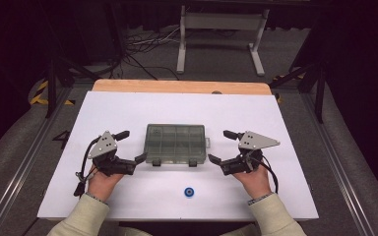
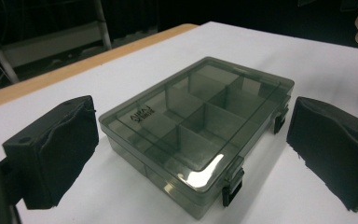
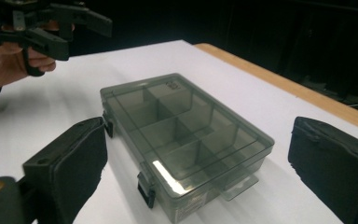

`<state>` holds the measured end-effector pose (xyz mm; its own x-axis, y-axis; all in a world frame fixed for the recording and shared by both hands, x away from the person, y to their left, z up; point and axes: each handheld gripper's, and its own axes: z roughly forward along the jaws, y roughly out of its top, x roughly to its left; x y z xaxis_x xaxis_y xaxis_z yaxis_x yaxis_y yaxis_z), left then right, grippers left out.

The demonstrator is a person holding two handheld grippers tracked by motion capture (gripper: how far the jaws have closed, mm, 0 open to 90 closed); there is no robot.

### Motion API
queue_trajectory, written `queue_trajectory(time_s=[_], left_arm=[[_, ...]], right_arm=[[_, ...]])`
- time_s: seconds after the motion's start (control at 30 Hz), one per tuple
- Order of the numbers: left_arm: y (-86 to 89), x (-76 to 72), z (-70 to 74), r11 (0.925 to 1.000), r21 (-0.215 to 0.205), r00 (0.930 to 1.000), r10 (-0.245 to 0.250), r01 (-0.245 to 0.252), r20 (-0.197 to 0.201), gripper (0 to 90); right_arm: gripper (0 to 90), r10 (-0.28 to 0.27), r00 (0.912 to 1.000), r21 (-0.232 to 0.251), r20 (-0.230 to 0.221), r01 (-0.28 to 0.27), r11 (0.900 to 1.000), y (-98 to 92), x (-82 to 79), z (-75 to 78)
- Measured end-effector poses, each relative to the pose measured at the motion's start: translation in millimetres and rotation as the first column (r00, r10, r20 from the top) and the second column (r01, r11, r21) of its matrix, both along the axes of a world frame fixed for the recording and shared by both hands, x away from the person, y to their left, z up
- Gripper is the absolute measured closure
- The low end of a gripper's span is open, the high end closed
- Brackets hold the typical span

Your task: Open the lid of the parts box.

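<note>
1. High view had the smoked compartment box (image 1: 176,143) lying flat mid-table on the white table (image 1: 128,108), lid shut, its two latches on the near edge facing the person.
2. Left gripper (image 1: 130,146) sat just off the box's left end, right gripper (image 1: 225,146) just off its right end. Both had jaws spread wide, holding nothing, neither touching the box.
3. Blue ring (image 1: 190,191) lay alone near the front edge, well apart from the box.
4. Judgement: the step was bracketing the box to steady or open it. To do it well, come in level, one jaw pad low on the base so the lid stays free, and close slowly; slick plastic could skate on the white sheet.
5. Left gripper view showed the latches (image 2: 232,185) as black clips along the box's long side, plus embossed lettering on the lid; compartments looked empty.
6. Right gripper view showed a clear hanging tab (image 3: 237,184) at the box's end, and the left gripper farther off, held in a hand (image 3: 7,63).
7. High view alone gave the ring and how evenly the grippers flanked the box.
</note>
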<state>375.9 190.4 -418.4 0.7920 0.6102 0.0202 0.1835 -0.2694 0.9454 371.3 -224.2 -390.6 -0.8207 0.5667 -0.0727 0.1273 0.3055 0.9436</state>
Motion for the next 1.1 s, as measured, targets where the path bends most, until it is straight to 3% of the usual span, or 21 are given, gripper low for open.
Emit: queue_trajectory(time_s=[0.17, 0.27, 0.47, 0.7, 1.1], left_arm=[[2.6, 2.1, -5.4, 0.9980, 0.056, 0.9993, -0.028, 0.030, -0.024, 3.5], [5.3, 4.9, -12.0, 0.9944, 0.097, 0.9975, -0.037, 0.043, -0.060, 3.4], [7.5, 10.2, -21.4, 0.9911, 0.118, 0.9926, -0.049, 0.062, -0.111, 4.8], [1.7, 12.0, -31.1, 0.9815, 0.168, 0.9852, -0.064, 0.091, -0.159, 7.1], [-0.1, 14.9, -39.5, 0.9721, 0.212, 0.9759, -0.055, 0.101, -0.211, 12.5]], right_arm=[[10.3, 0.019, 0.9990, -0.031, -0.040, -0.021, 0.999, 1.0, 2.2, -5.8], [10.4, 0.019, 0.9980, -0.050, -0.060, -0.022, 0.998, 2.8, 3.5, -13.2], [11.8, 0.027, 0.9925, -0.096, -0.119, -0.039, 0.995, 8.7, 7.7, -28.7], [13.1, 0.023, 0.9830, -0.139, -0.182, -0.049, 0.989, 13.1, 11.9, -42.3], [20.4, 0.017, 0.9743, -0.168, -0.225, -0.056, 0.984, 14.3, 16.5, -55.0]])
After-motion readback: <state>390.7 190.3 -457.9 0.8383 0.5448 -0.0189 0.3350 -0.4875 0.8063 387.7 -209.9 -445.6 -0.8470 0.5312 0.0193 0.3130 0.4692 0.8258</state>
